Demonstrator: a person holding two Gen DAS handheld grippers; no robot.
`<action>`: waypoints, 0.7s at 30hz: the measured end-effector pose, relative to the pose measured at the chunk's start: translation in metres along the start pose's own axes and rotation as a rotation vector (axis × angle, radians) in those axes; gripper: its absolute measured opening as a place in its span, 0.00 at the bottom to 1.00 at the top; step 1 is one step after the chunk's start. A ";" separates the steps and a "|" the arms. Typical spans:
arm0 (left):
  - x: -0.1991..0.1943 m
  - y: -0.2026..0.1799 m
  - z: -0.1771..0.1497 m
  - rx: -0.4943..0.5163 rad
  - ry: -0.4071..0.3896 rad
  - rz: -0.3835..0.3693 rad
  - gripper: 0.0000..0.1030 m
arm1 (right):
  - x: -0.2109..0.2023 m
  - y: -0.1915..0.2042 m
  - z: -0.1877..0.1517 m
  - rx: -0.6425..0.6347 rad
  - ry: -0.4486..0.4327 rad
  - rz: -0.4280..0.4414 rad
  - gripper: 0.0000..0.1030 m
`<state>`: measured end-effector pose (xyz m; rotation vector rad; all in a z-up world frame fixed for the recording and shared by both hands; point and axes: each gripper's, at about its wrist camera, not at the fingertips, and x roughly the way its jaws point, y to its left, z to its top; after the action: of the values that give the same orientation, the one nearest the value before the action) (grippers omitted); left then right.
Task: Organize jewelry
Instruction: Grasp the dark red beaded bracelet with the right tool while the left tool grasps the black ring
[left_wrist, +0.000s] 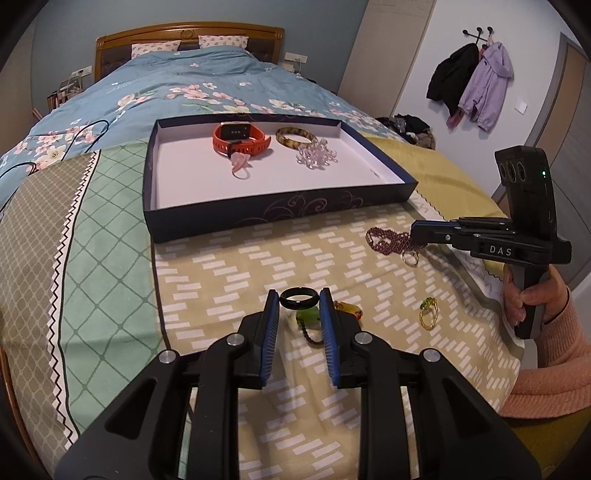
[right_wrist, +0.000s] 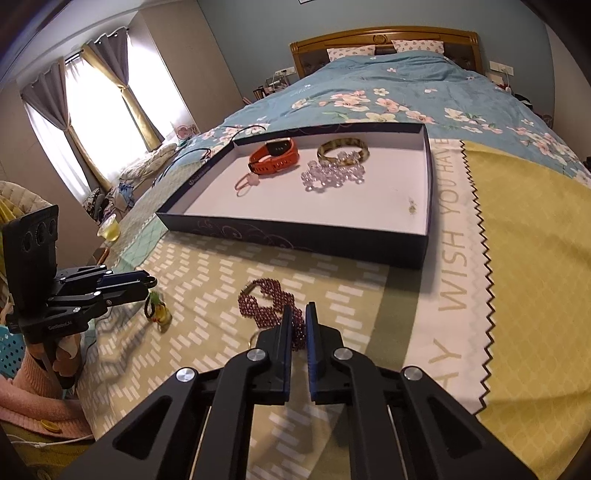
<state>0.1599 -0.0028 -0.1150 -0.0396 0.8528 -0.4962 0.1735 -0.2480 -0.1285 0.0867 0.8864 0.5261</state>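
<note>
My left gripper (left_wrist: 299, 301) pinches a black ring (left_wrist: 299, 297) between its blue fingertips, jaws only narrowly apart, just above the patterned cloth (left_wrist: 229, 266). Beneath it lies a green pendant (left_wrist: 307, 316) on a dark cord. My right gripper (right_wrist: 298, 314) is clamped nearly closed on one end of the maroon beaded bracelet (right_wrist: 264, 301), the rest of which lies on the cloth. A gold ring (left_wrist: 410, 258) sits just beside that bracelet; another gold ring with green stones (left_wrist: 428, 314) lies nearer. Beyond, the dark box tray (left_wrist: 280, 214) holds an orange watch (left_wrist: 240, 138), a tortoiseshell bangle (left_wrist: 295, 137), clear crystal beads (left_wrist: 317, 155) and a pink ring (left_wrist: 242, 168).
</note>
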 end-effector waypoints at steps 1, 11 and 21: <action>-0.001 0.001 0.000 -0.003 -0.004 0.001 0.22 | -0.001 0.001 0.001 0.001 -0.007 0.001 0.05; -0.007 0.000 0.009 -0.004 -0.047 0.021 0.22 | -0.016 0.010 0.019 -0.010 -0.077 0.040 0.04; -0.011 -0.007 0.021 0.016 -0.091 0.035 0.22 | -0.028 0.022 0.034 -0.034 -0.124 0.058 0.01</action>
<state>0.1659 -0.0071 -0.0916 -0.0321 0.7596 -0.4655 0.1759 -0.2375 -0.0810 0.1130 0.7551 0.5834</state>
